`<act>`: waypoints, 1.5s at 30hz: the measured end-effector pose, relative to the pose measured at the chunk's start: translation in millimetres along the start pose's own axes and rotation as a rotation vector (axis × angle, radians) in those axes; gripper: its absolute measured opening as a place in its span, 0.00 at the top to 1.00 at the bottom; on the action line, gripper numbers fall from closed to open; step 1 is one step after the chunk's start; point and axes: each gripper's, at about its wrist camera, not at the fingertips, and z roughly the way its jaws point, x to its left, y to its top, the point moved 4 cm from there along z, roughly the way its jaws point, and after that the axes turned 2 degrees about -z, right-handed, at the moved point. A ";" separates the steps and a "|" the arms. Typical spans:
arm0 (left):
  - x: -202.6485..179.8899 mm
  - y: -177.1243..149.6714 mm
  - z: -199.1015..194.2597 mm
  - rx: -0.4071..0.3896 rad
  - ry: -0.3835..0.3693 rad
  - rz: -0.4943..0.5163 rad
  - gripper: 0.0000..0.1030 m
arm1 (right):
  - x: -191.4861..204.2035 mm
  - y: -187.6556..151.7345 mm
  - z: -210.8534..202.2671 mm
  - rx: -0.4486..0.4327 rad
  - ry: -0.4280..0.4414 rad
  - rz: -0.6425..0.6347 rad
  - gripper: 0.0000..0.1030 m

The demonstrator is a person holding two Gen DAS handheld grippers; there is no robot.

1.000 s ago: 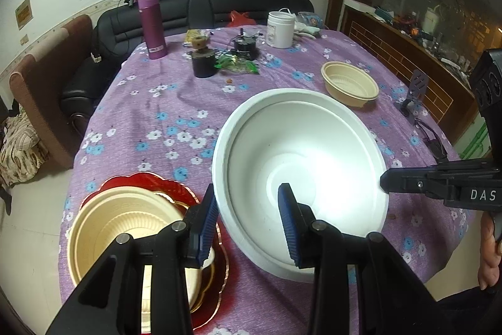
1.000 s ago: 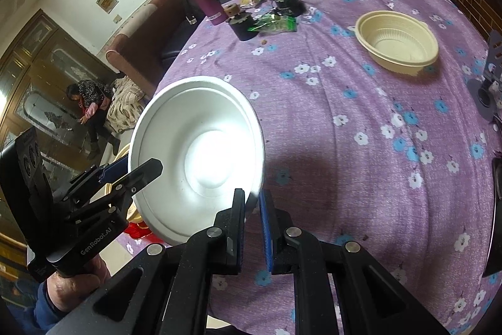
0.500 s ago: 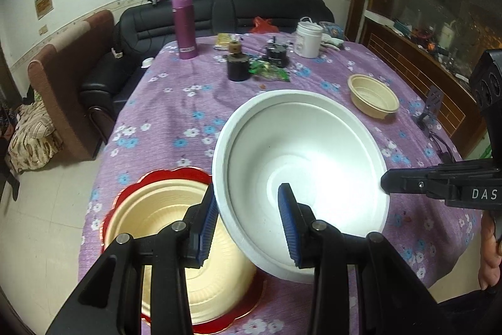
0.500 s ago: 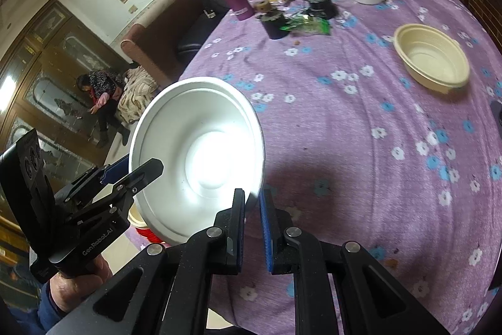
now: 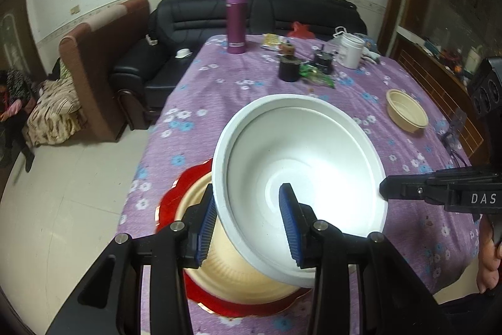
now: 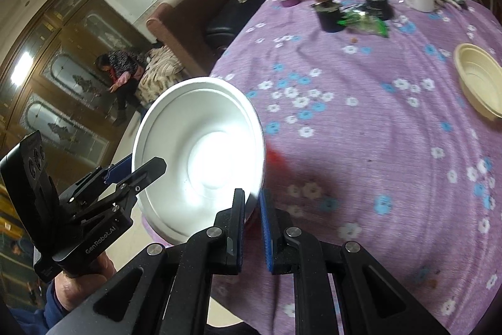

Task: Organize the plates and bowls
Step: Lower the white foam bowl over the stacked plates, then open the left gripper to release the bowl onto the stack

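A large white bowl (image 5: 301, 153) hangs tilted above the table, held from both sides. My left gripper (image 5: 248, 225) is shut on its near wall, one blue pad outside and one inside. My right gripper (image 6: 252, 218) is shut on the opposite rim, and its tip (image 5: 384, 189) shows in the left wrist view. Under the white bowl (image 6: 200, 127) a cream bowl (image 5: 238, 275) sits on a red plate (image 5: 171, 203) at the table's near left corner. A second cream bowl (image 5: 406, 110) stands alone at the right. The left gripper (image 6: 141, 168) also shows in the right wrist view.
The table (image 5: 219, 90) has a purple flowered cloth. At its far end stand a purple flask (image 5: 236, 19), a black jar (image 5: 288, 69), a green wrapper (image 5: 317, 77) and a white jar (image 5: 349, 52). A black sofa (image 5: 188, 27) and a brown armchair (image 5: 94, 68) stand beyond. A person (image 6: 120, 74) sits left.
Both grippers have carried the white bowl to the left, towards the table's corner. The cream bowl on the red plate, once beside it, now lies under it.
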 end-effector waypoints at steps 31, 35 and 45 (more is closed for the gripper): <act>45.5 -24.7 14.7 0.093 0.108 -0.107 0.52 | 21.7 -7.3 44.7 0.101 0.049 -0.029 0.74; 40.7 -14.1 6.1 0.055 0.101 -0.106 0.52 | 13.0 -6.8 34.4 0.073 0.047 -0.004 0.74; -28.8 13.0 8.5 0.027 -0.019 0.020 0.52 | -37.1 -17.2 1.9 0.025 0.005 0.132 0.74</act>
